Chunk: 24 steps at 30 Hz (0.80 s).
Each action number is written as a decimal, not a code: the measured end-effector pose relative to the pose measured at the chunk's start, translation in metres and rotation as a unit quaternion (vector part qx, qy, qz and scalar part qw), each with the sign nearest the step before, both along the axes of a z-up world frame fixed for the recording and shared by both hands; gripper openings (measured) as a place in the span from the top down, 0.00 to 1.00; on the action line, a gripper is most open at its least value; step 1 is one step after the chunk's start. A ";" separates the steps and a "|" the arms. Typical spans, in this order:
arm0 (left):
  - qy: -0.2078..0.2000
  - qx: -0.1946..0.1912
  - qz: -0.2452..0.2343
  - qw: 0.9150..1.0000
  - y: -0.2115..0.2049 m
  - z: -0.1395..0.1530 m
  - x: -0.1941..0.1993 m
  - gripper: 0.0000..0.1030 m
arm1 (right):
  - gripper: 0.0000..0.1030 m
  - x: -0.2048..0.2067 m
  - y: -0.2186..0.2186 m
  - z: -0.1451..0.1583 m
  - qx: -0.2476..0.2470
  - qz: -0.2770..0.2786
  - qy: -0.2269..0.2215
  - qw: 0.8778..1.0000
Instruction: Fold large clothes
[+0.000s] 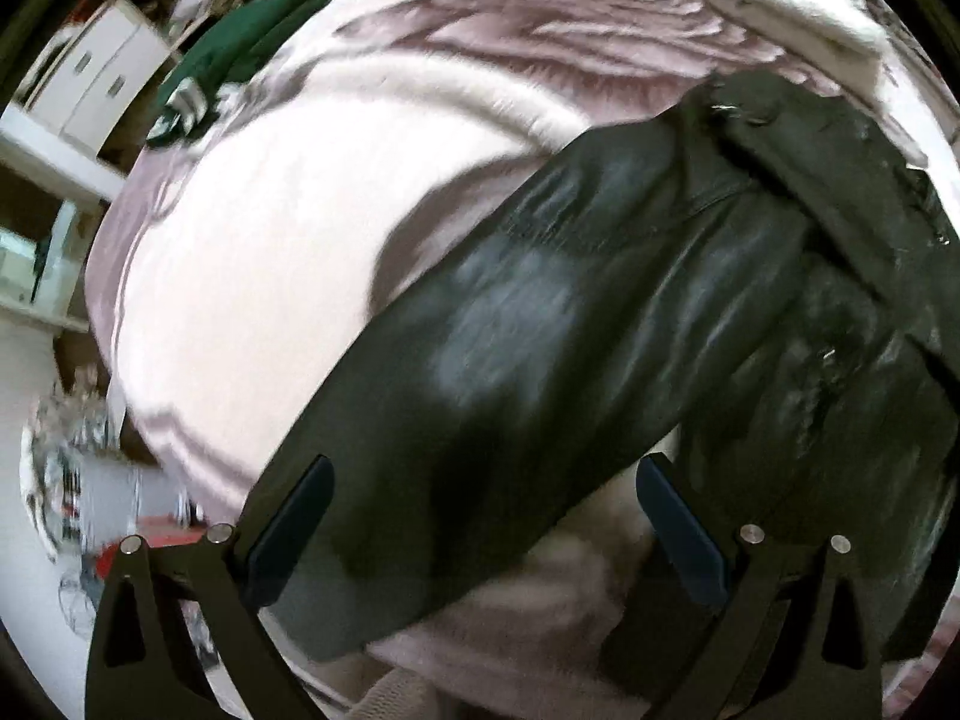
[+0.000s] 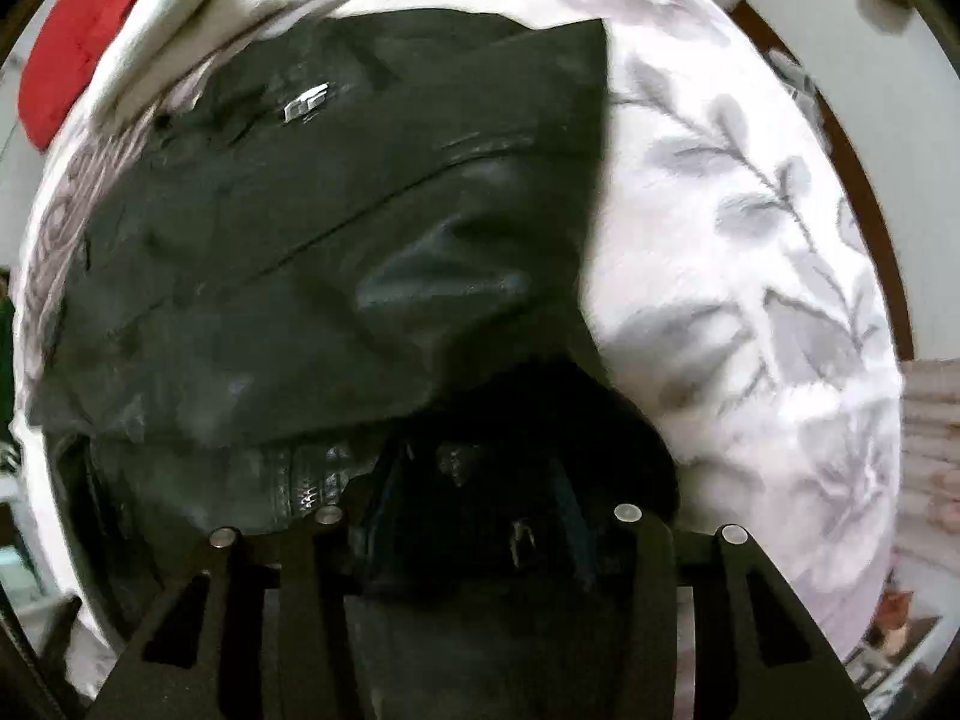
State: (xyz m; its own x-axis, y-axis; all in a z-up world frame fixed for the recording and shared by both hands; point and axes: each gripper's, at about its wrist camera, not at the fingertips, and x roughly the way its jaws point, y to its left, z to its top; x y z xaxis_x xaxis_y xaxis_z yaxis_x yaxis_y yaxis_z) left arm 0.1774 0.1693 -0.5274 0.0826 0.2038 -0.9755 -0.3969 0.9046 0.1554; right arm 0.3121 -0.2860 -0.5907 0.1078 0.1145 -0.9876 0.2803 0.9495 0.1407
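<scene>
Furniture in white (image 1: 90,84) is seen off at the far left of the left wrist view, pretty blurred, with a green garment (image 1: 240,42) dumped at the edge of the bed just beside it. Most of the frame is taken up by a pale bedspread (image 1: 252,252) with a faded floral print, and a black leather jacket (image 1: 540,324) is laid across it, one sleeve stretched down between the fingers of the left gripper (image 1: 483,516). Its jaws are spread wide and the sleeve isn't pinched by either pad. Over in the right wrist view, a red cloth (image 2: 78,42) is spotted at the upper left, then the jacket body with a small metal buckle (image 2: 306,101) on it, then leafy bedspread to the right. The right gripper (image 2: 474,504) is parted about halfway, with dark jacket material bunched between the fingers; whether it's actually squeezed can't be told, it's too dark in there.
</scene>
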 end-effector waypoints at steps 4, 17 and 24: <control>0.027 -0.013 0.060 0.998 0.021 0.000 -0.043 0.00 | 0.54 -0.012 0.000 0.005 -0.047 0.019 -0.031 0.998; -0.029 -0.202 0.340 0.918 0.094 -0.056 -0.182 0.00 | 0.62 -0.013 -0.002 0.014 -0.097 -0.001 -0.025 0.995; -0.173 -0.292 0.522 0.783 0.139 -0.102 -0.214 0.33 | 0.60 -0.044 0.029 0.033 -0.092 0.037 -0.008 0.995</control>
State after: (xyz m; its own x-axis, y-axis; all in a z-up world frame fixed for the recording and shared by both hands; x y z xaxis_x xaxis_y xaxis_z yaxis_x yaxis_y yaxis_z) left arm -0.0371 0.3088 -0.6293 0.4478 -0.1356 -0.8838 -0.8941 -0.0635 -0.4433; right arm 0.2684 -0.2573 -0.5578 0.1222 -0.0601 -0.9907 0.2085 0.9774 -0.0336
